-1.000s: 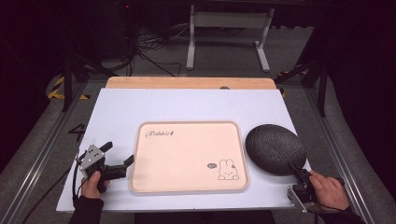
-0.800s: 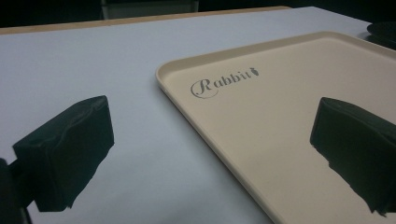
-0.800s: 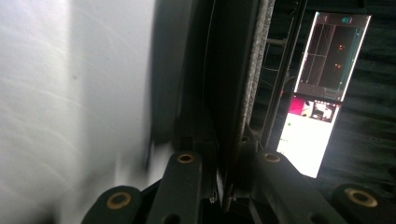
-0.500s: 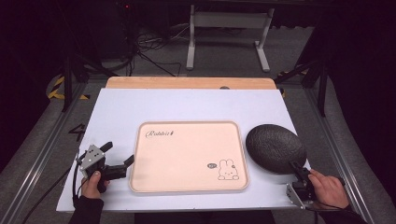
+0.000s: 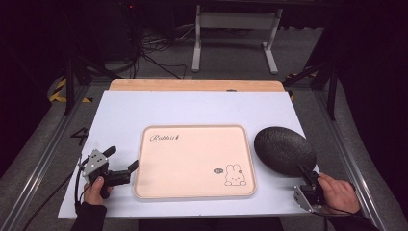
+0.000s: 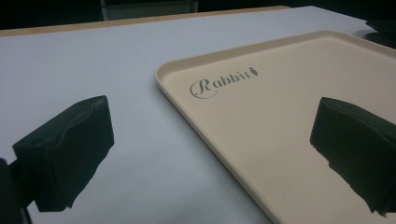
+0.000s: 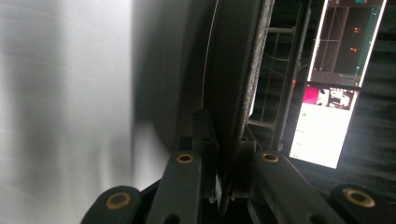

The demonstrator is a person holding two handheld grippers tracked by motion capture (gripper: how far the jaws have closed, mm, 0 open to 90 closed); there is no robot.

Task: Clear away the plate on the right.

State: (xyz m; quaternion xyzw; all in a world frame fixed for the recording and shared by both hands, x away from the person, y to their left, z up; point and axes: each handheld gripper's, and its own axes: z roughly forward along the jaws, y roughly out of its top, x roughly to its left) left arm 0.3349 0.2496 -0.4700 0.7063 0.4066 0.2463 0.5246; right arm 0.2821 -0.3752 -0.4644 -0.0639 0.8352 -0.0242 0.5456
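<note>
We see a cream tray printed with "Rabbit" and a small bunny lying flat at the middle of the pale table, with bare surface open on its far side and to its left. Our left gripper sits at the tray's near left corner, its jaws spread wide apart, one jaw over bare table and the other over the tray's rim. The dark round speckled plate lies just beside the tray's right edge, close to the table's right border, and overhangs it slightly. Our right gripper is clamped on the plate's near rim, one jaw on each face, near the table's front right corner.
</note>
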